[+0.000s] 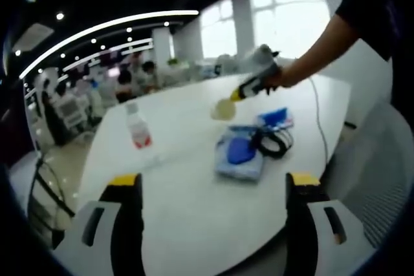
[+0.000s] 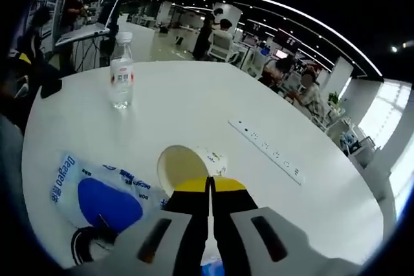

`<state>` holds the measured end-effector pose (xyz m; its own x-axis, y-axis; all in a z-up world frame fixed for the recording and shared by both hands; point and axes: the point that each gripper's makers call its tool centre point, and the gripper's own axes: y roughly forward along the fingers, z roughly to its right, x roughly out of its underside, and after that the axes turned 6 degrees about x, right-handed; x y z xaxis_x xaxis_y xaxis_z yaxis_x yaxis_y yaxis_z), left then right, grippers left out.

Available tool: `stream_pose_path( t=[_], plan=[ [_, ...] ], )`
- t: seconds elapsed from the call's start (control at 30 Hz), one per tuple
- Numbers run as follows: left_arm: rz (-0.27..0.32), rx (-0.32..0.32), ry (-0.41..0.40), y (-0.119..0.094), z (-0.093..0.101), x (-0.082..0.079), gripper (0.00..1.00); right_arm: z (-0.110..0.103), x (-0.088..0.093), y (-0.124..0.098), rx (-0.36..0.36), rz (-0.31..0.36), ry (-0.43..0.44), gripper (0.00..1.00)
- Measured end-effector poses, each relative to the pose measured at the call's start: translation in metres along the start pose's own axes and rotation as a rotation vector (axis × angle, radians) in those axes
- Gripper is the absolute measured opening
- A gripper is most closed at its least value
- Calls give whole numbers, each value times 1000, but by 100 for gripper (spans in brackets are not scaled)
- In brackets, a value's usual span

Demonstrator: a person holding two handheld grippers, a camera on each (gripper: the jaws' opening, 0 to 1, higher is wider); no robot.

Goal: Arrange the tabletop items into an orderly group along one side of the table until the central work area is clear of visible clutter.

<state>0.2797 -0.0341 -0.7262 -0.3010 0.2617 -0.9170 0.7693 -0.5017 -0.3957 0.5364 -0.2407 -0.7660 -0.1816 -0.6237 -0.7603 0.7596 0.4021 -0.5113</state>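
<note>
A white paper cup point(image 2: 183, 167) is tipped with its mouth toward the right gripper view, and my right gripper point(image 2: 209, 183) is shut on its rim. From the left gripper view the cup point(image 1: 223, 109) hangs at the yellow tips of that right gripper point(image 1: 235, 95), just above the table. A blue-and-white packet point(image 1: 239, 153) lies beside a coiled black cable point(image 1: 272, 141) and a small blue item point(image 1: 277, 117). The water bottle point(image 1: 137, 127) with a red label stands upright to the left. My left gripper point(image 1: 215, 182) is open over the near table edge, holding nothing.
The round white table point(image 2: 194, 101) has a built-in socket strip point(image 2: 266, 148). The packet point(image 2: 97, 192) and the bottle point(image 2: 121, 72) lie left of the cup. A white mesh chair point(image 1: 381, 172) stands at the table's right edge. People sit at desks far behind.
</note>
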Motion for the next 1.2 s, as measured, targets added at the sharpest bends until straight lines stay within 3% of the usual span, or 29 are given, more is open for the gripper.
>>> stream_pose_path(
  t=[0.43, 0.7, 0.9, 1.2],
  plan=[
    [6, 33, 36, 1, 9, -4, 87, -27, -3, -49, -9, 50, 85, 0],
    [-21, 121, 96, 6, 22, -3, 80, -46, -6, -77, -27, 64, 123, 0],
    [-64, 210, 146, 14, 38, -4, 67, -63, -13, -94, -49, 83, 169, 0],
    [-13, 216, 200, 31, 46, -32, 48, -95, -22, -119, -91, 106, 244, 0]
  ],
)
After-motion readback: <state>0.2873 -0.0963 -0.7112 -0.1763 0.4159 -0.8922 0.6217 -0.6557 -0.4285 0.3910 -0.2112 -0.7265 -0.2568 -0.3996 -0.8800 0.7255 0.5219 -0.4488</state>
